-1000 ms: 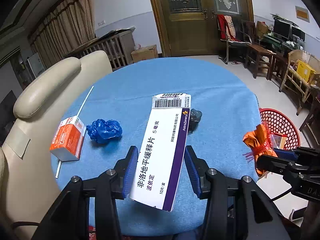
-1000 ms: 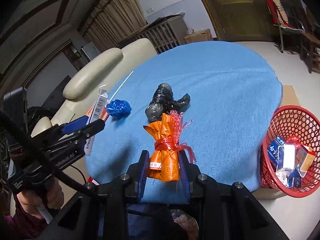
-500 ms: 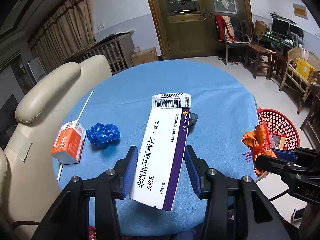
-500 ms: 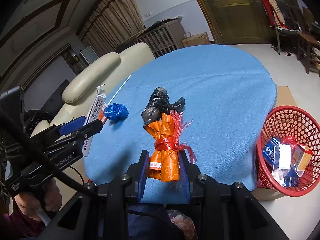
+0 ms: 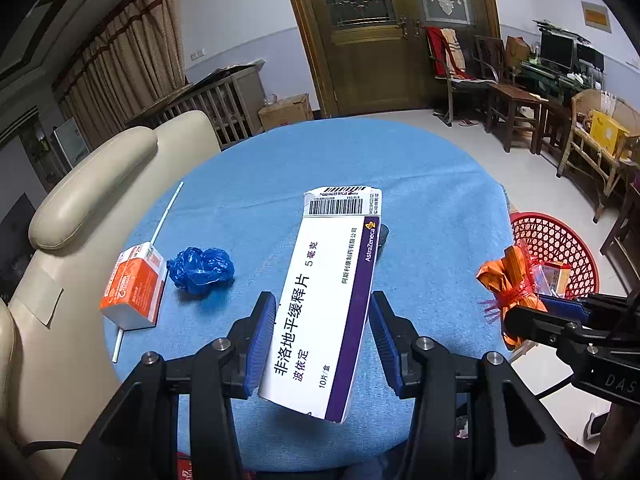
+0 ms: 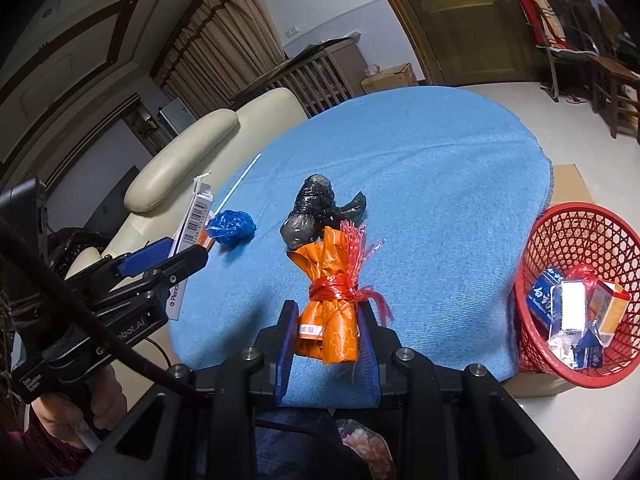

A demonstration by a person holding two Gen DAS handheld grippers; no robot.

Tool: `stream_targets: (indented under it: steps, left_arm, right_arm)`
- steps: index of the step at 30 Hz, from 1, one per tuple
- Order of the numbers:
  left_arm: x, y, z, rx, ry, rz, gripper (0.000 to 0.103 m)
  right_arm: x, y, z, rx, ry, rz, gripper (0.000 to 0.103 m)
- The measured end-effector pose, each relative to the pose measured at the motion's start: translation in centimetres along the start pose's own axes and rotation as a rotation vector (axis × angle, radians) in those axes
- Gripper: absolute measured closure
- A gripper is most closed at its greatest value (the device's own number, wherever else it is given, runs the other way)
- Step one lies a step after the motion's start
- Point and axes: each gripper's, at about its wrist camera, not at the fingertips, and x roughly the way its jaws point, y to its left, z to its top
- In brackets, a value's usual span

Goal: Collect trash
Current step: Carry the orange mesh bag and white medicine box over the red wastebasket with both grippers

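Boxes already lie in the red basket [image 6: 576, 240]. A medicine box [image 5: 328, 304] is pinched by the left gripper [image 5: 323, 340], an orange wrapper bundle [image 6: 332, 300] by the right gripper [image 6: 327, 336]; an orange carton [image 5: 134, 286], blue wad [image 5: 200, 270], black bag [image 6: 316, 212] and straw [image 5: 166, 216] are left on the table [image 5: 420, 184].

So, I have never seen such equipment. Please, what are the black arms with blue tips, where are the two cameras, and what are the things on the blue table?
There is no robot. A person holds two hand tools, each ending in a two-finger claw with a camera looking along the fingers.

In the left view, the left claw grips a white and purple medicine box. In the right view, the right claw grips an orange wrapper bundle.

On the blue table lie a crumpled blue bag, an orange carton, a white straw and a black bag. The red basket beside the table already holds trash.
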Motion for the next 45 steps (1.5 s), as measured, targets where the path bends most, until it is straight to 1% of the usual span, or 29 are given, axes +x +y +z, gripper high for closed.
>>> stream_targets:
  steps: [30,45]
  left_arm:
    - [0.3,-3.0,-0.1,0.047,0.028,-0.026,0.053]
    - [0.4,-5.2,0.1,0.093,0.032,-0.036,0.053]
  right_arm:
    - [-0.7,-2.1,-0.5,0.054,-0.016,0.001,0.072]
    - [-1.8,-4.3,-1.0,0.103,-0.037,-0.004,0.071]
